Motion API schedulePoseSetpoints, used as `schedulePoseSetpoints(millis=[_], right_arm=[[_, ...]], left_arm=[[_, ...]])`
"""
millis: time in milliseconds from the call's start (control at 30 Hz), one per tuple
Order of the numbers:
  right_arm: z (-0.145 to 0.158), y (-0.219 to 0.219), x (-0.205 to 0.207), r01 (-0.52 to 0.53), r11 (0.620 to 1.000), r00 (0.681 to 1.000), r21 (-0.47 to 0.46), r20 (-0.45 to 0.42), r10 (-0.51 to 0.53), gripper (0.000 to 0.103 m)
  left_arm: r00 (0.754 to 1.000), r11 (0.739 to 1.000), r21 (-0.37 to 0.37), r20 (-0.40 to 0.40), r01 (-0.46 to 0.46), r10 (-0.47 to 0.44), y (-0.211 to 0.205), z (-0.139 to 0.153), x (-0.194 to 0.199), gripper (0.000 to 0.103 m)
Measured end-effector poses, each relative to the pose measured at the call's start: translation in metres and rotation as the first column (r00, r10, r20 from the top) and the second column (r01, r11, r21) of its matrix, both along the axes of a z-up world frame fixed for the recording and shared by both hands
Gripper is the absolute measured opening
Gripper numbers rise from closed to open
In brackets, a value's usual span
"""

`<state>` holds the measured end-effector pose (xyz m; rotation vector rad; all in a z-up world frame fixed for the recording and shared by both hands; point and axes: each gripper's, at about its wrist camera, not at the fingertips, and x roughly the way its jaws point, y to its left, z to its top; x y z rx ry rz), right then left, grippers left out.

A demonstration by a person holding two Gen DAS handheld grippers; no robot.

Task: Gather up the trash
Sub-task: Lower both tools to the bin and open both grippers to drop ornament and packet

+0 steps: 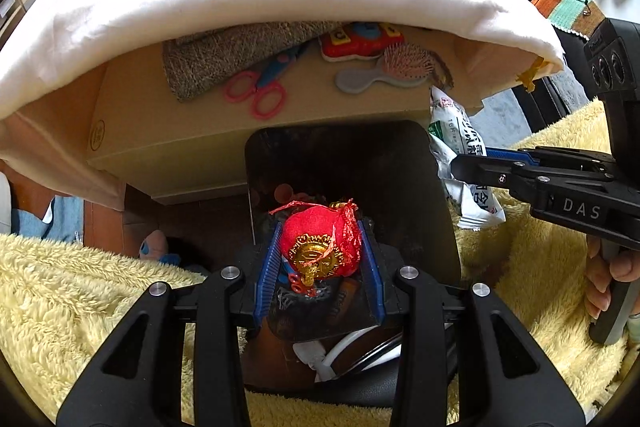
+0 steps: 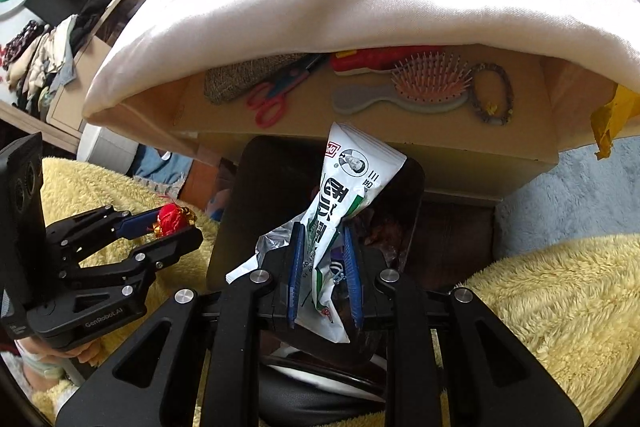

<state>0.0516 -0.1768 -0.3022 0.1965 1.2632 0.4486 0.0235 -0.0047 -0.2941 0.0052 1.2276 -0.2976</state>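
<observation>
My left claw (image 1: 320, 247) grips a red pouch (image 1: 320, 237); my right claw (image 2: 324, 267) pinches a white wrapper (image 2: 340, 203) over the black bin (image 2: 256, 187).

The left tool (image 1: 320, 247) is pointed steeply downward, its blue pads (image 1: 269, 267) pressed against a red pouch (image 1: 320, 239). The right tool (image 2: 324, 267) is likewise tilted down, its pads closed on a white wrapper (image 2: 340, 203). Each handle is gripped by a hand (image 1: 612, 275).

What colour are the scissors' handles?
Pink, on the scissors; clearest in the left wrist view.
</observation>
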Motion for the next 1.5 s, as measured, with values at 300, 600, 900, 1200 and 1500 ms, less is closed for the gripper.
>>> schedulePoseSetpoints(millis=[300,600,900,1200,1500], right_arm=[[-0.003,0.003,0.002,0.0,1.0,1.0,0.004,-0.009,0.001,0.024],[-0.003,-0.008,0.005,0.071,0.997,0.997,0.031,-0.027,-0.07,0.052],[0.007,-0.013,0.006,0.111,0.993,0.994,0.032,0.013,-0.112,0.083],[0.042,-0.022,0.002,0.147,0.989,0.983,0.018,0.106,-0.148,0.091],[0.091,-0.021,0.003,0.132,0.991,0.962,0.028,0.239,-0.135,0.091]], left_arm=[[1.0,1.0,-0.019,-0.019,0.012,-0.012,-0.001,-0.003,0.0,0.035],[0.999,0.999,-0.035,-0.047,-0.016,0.014,0.005,-0.008,0.005,0.039],[0.999,0.999,0.0,0.011,-0.033,0.033,0.008,0.01,-0.002,0.081],[0.993,0.997,0.013,0.089,-0.082,0.08,0.023,0.043,-0.004,0.089],[0.976,0.99,0.017,0.174,-0.137,0.132,0.041,0.076,0.002,0.089]])
